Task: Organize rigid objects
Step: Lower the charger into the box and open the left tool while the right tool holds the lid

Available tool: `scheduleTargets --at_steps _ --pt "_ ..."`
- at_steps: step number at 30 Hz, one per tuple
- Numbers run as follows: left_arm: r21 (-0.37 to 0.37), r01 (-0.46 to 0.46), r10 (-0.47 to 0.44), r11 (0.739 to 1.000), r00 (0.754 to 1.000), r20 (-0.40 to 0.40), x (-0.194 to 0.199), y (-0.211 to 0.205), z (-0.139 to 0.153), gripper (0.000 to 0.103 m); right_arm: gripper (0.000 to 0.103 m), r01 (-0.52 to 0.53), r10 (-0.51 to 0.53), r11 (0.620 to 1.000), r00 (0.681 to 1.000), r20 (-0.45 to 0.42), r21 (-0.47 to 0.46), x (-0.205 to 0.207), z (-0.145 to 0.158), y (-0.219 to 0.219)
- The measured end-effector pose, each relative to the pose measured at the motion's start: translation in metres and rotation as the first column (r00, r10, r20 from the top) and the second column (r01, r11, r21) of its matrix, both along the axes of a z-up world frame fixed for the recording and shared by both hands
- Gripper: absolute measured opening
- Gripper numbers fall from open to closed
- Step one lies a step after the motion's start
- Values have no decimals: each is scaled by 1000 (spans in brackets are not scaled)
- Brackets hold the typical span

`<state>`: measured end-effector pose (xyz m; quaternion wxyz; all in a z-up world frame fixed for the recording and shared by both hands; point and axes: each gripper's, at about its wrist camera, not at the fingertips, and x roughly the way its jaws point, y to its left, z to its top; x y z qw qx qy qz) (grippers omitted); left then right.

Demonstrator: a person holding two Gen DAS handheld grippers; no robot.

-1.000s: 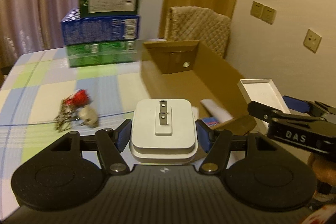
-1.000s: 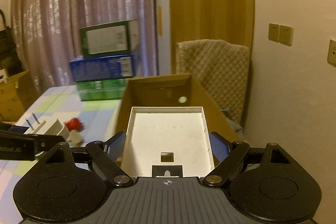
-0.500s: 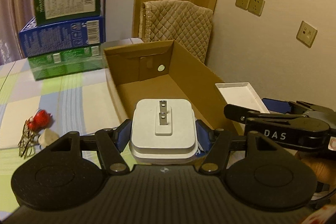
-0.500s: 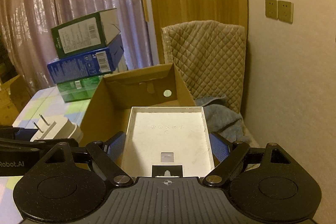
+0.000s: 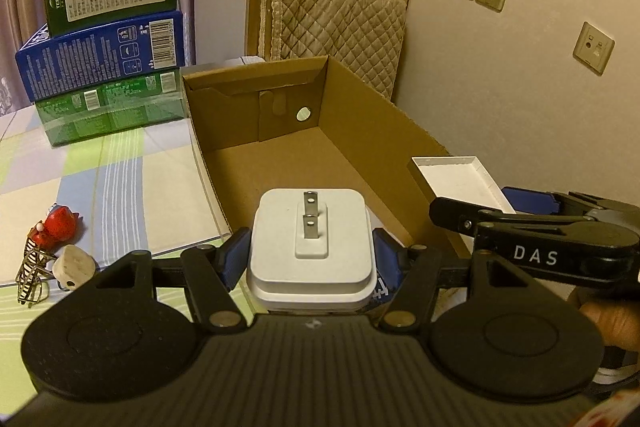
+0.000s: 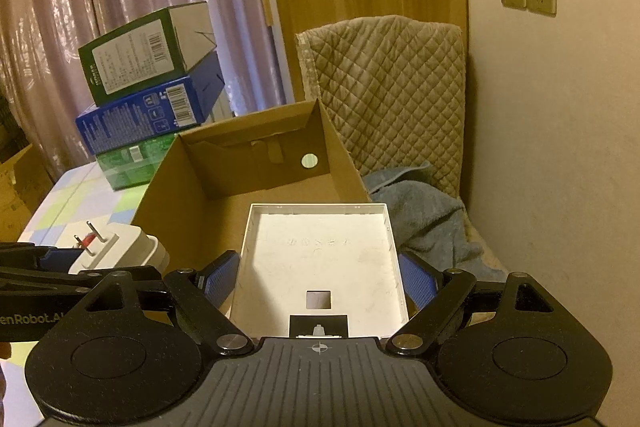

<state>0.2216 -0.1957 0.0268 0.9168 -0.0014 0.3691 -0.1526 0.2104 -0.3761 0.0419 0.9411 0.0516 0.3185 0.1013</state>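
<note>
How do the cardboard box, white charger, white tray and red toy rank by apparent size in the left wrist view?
1. cardboard box
2. white charger, though it's nearest the camera
3. white tray
4. red toy

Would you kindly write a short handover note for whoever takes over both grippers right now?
Left gripper: shut on the white plug adapter, above the cardboard box's near end.
Right gripper: shut on the white tray, also above the box.
Done: both items picked up; nothing visible in the box.
Left: release both inside, then collect the red toy and beige piece from the table.
</note>
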Motion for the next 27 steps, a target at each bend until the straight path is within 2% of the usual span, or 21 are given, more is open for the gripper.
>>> scheduleTargets --at_steps 4,7,18,27 --pt "-5 -4 4 1000 1000 -3 3 -2 -3 60 82 9 -10 1000 1000 2 9 1 -1 -1" --pt "2 -12 12 1000 1000 5 4 -1 -4 66 82 14 -14 1000 1000 3 10 1 -1 -2" --pt "-27 -87 88 996 996 23 -10 29 7 66 82 7 -7 1000 1000 -4 23 -3 -3 1" --pt "-40 -101 102 994 995 20 -14 39 8 66 82 -12 12 1000 1000 -9 21 -4 -2 11"
